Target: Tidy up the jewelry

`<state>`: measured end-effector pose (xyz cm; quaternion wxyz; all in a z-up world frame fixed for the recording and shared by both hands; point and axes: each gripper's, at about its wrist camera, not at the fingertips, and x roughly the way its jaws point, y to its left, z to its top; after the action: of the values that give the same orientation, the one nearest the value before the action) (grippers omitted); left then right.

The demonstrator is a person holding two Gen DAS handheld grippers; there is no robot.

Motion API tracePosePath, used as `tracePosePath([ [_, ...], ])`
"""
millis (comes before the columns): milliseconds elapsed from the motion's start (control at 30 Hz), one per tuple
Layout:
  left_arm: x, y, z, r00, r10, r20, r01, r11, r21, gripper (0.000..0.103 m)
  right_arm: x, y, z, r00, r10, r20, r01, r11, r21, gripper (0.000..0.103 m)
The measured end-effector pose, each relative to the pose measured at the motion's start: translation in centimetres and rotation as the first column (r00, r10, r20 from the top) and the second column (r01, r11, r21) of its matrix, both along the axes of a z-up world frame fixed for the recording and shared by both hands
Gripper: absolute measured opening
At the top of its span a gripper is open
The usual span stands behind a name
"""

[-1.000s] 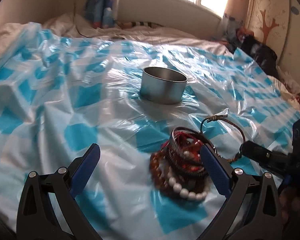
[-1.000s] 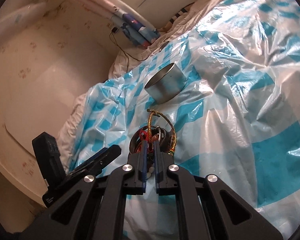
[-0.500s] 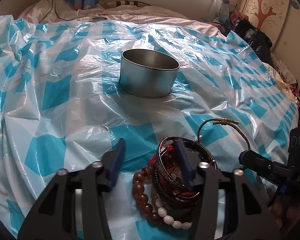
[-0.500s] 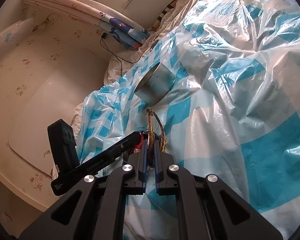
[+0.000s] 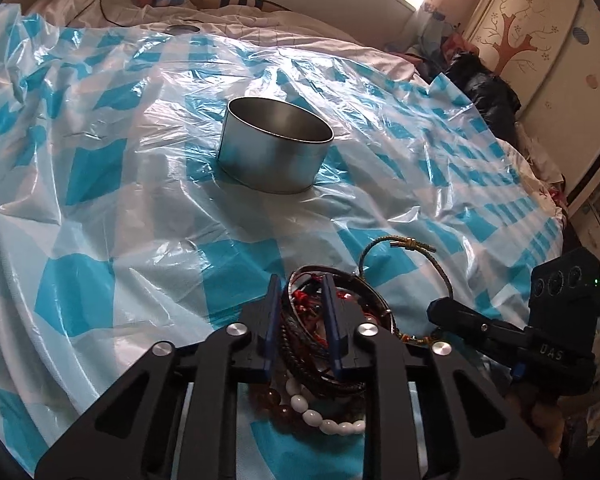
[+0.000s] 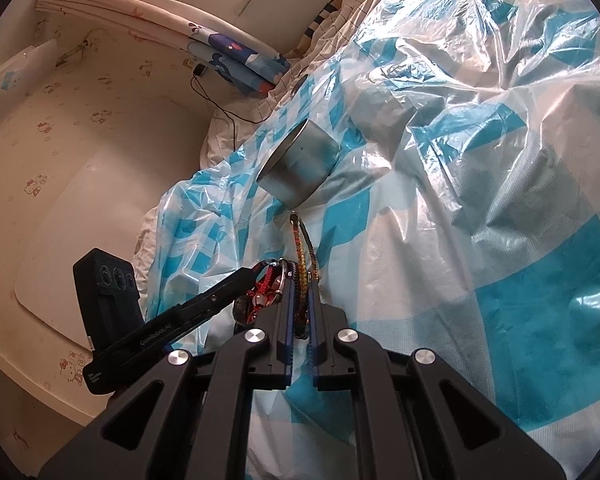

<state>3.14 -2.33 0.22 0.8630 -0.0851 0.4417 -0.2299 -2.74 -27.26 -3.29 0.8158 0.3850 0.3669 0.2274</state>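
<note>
Lying between the left jaws, just closing: bracelet pile (image 5: 320, 344).

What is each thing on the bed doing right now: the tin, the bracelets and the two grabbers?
Round metal tin: upright, open, looks empty.
Bracelet pile: tangled, on the plastic sheet.
Braided cord bracelet: pinched by the right gripper.
Left gripper: jaws just closing, dark bracelets between them.

Bed (image 5: 340, 36) (plastic-sheeted (image 5: 140, 208)) bears tin (image 5: 274, 152), bracelets (image 5: 324, 340).
</note>
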Motion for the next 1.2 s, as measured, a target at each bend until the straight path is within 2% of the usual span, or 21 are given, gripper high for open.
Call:
tracePosePath([
  [33, 0.0, 0.1, 0.0, 1.0, 0.001, -0.003, -0.001, 1.0, -0.002, 0.009, 0.0, 0.0, 0.0, 1.0, 0.0, -0.001, 0.0, 1.0, -0.002, 0.007],
  [100, 0.0, 0.4, -0.1, 1.0, 0.001, -0.009, -0.002, 1.0, -0.028, 0.008, 0.0, 0.1, 0.0, 1.0, 0.0, -0.003, 0.0, 1.0, -0.003, 0.007],
  [300, -0.3, 0.4, 0.5, 1.0, -0.008, 0.022, 0.008, 1.0, -0.014, 0.005, 0.1, 0.2, -0.1, 1.0, -0.002, -0.009, 0.002, 1.0, -0.013, 0.007],
  [500, -0.7, 1.5, 1.5, 0.999, -0.022, 0.027, 0.025, 0.994, -0.106, 0.005, 0.2, 0.4, -0.1, 1.0, -0.008, 0.0, 0.008, 1.0, -0.029, 0.007],
  [600, -0.7, 1.8, 1.7, 0.999, -0.018, 0.027, 0.02, 0.996, -0.088, 0.005, 0.2, 0.4, -0.1, 1.0, -0.01, 0.002, 0.01, 0.999, -0.033, 0.007],
  [767, -0.7, 2.4, 2.1, 1.0, -0.013, 0.021, 0.016, 0.99, -0.139, 0.005, 0.4, 0.5, -0.1, 1.0, -0.009, 0.015, 0.01, 0.999, -0.037, 0.007],
  [1067, -0.9, 2.3, 4.0, 0.997, -0.016, 0.072, 0.021, 0.997, -0.069, 0.005, 0.0, -0.2, 1.7, 0.993, -0.029, 0.111, 0.027, 0.999, 0.018, 0.006],
  [1200, -0.6, 2.2, 4.8, 0.995, -0.029, 0.098, 0.032, 0.999, -0.035, 0.005, 0.0, -0.2, 3.5, 0.987, -0.019, 0.162, 0.01, 0.999, 0.054, 0.006],
])
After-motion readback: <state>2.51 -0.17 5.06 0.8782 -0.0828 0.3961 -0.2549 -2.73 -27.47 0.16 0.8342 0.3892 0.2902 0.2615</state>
